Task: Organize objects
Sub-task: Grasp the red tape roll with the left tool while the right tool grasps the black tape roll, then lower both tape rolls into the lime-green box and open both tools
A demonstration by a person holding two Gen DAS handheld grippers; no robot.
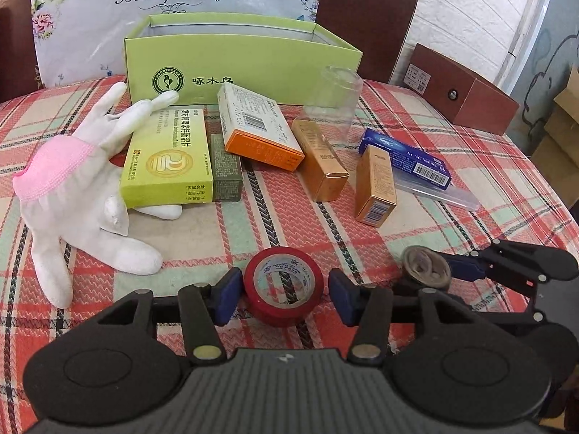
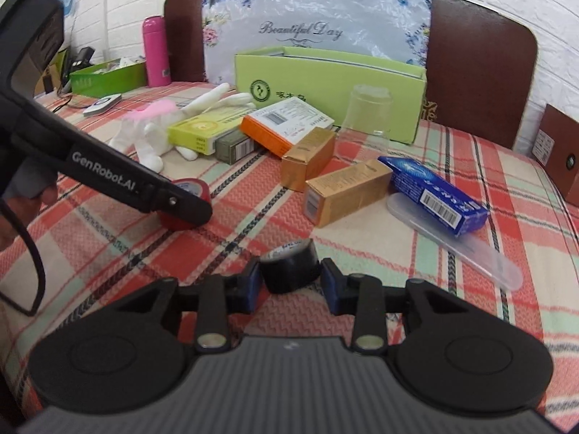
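Tape is what both claws are after. We have the left claw (image 1: 286,294) straddling a red tape roll (image 1: 283,284) lying flat on the checked desk (image 1: 470,188), near its front edge; the blue pads (image 1: 228,298) sit just beside the roll's outer wall, and we cannot tell whether they press it or only bracket it. Our right claw (image 2: 290,282) does the same with a black tape roll (image 2: 290,271), tilted up on its edge, jaws spread either side and apparently not yet biting.

Both rolls look light and stiff, with smooth vinyl sides that could slip, so we would squeeze across the full outer width, low and square. The tilted black one may roll away if nudged.

Behind them lie 2 gold cartons (image 1: 320,161), an orange-and-white box (image 1: 258,128), a yellow-green medicine box (image 1: 170,161), a blue box (image 1: 407,157) on a clear plastic case (image 1: 438,190), a white glove (image 1: 77,195) and an upturned clear cup (image 1: 334,103) that would tip easily. The open green box (image 1: 235,58) at the back looks like the likely home for everything.
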